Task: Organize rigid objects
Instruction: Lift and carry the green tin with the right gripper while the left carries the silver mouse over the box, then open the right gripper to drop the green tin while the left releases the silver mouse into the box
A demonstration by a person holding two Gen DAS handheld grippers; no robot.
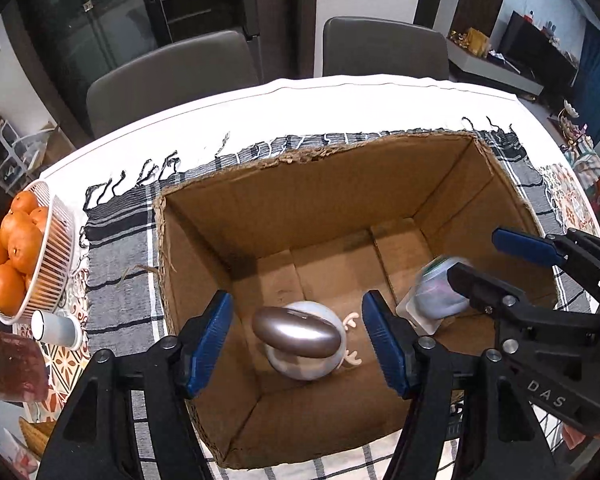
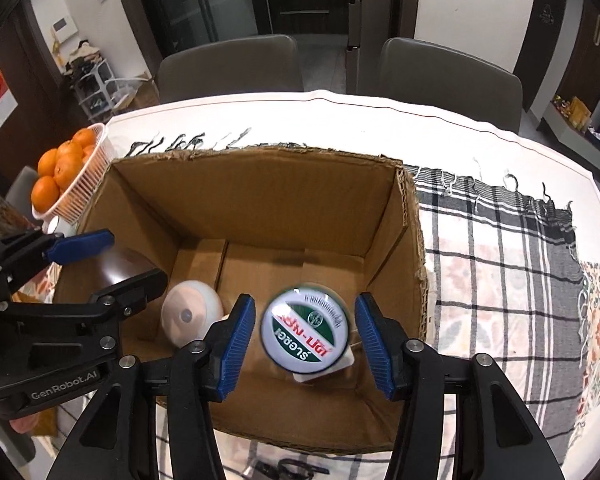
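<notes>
An open cardboard box (image 1: 220,208) (image 2: 404,216) stands on the checked cloth. My left gripper (image 1: 296,300) (image 2: 136,256) hangs over its left part, open. A shiny brown-silver oval thing (image 1: 294,332) (image 2: 122,266) sits between its blue pads (image 1: 208,344) with a gap on each side. Below it a white round toy with small antlers (image 1: 320,368) (image 2: 190,318) lies on the box floor. My right gripper (image 2: 304,299) (image 1: 476,253) is open over the right part. A blurred plastic jar with a white, green and red lid (image 2: 306,330) (image 1: 436,296) is between its pads, touching neither.
A white basket of oranges (image 1: 56,248) (image 2: 84,184) and a small white cup (image 1: 56,326) stand left of the box. Two grey chairs (image 1: 172,76) (image 1: 384,46) are behind the table. The checked cloth (image 2: 500,264) spreads to the right of the box.
</notes>
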